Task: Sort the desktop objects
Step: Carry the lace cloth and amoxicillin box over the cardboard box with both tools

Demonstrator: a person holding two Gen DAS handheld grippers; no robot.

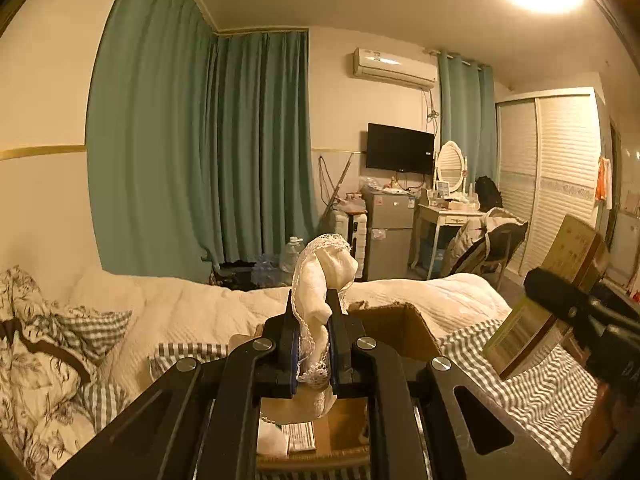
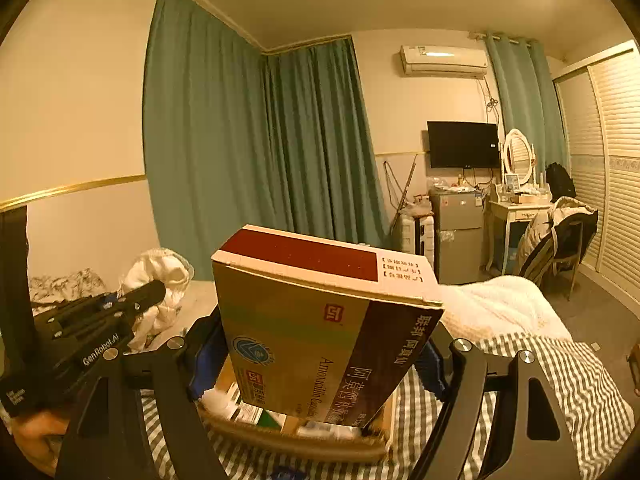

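While the left gripper point(image 1: 312, 344) pinches a limp, light cream lace-trimmed cloth point(image 1: 320, 280) at twelve o'clock, the right gripper point(image 2: 316, 364), spread wide, clamps a stiff tan-and-maroon cardboard medicine box point(image 2: 320, 320) across its flat sides, above an open brown carton point(image 2: 296, 440) at six o'clock.

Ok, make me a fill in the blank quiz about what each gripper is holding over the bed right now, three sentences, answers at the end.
1. The left gripper is shut on a white lacy ____.
2. The right gripper clamps a medicine box printed with the English word ____.
3. Under both grippers, an open cardboard box rests on bedding with a grey and white ____ pattern.

Missing words: cloth; Amoxicillin; striped
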